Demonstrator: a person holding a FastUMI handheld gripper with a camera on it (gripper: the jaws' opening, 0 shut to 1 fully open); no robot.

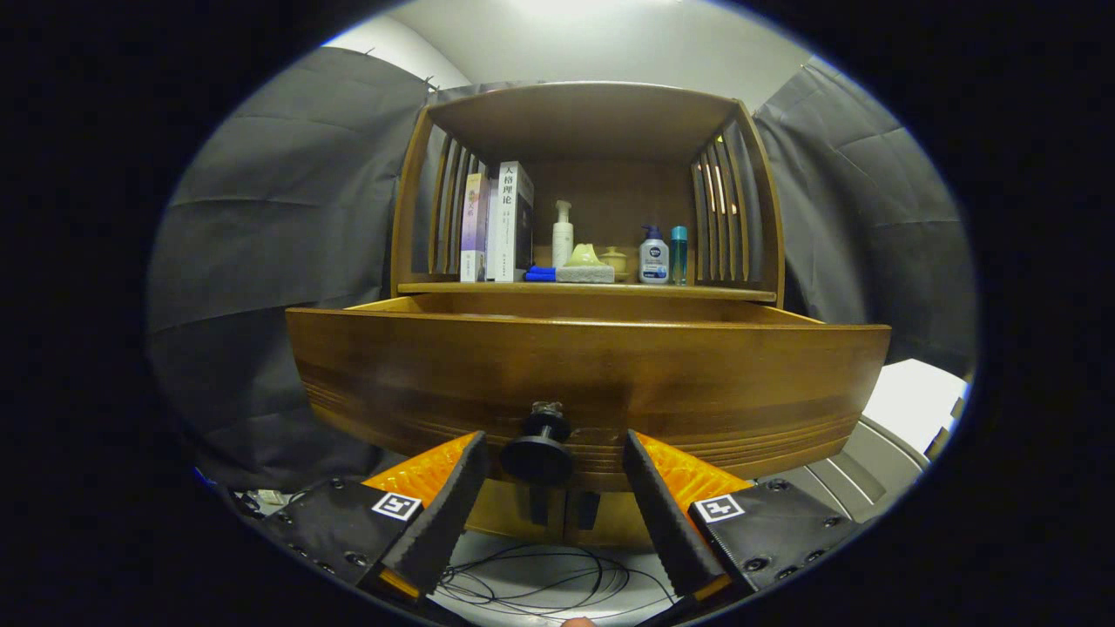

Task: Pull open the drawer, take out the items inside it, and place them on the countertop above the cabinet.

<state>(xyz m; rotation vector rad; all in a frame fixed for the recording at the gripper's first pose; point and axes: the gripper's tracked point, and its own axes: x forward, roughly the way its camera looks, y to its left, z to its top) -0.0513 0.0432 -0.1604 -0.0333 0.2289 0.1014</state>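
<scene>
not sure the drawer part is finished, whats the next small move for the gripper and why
Probably back off the knob and lift above the drawer front. The drawer already stands pulled out from the cabinet, and the gripper is open with the fingers apart either side of the knob. The drawer's contents are hidden behind its front.

Brown wooden drawer (584, 374) with a black knob (537, 451) between the gripper (550, 453) fingers (453, 488), which are black with orange ribbed sides and black-and-white square markers.
</scene>
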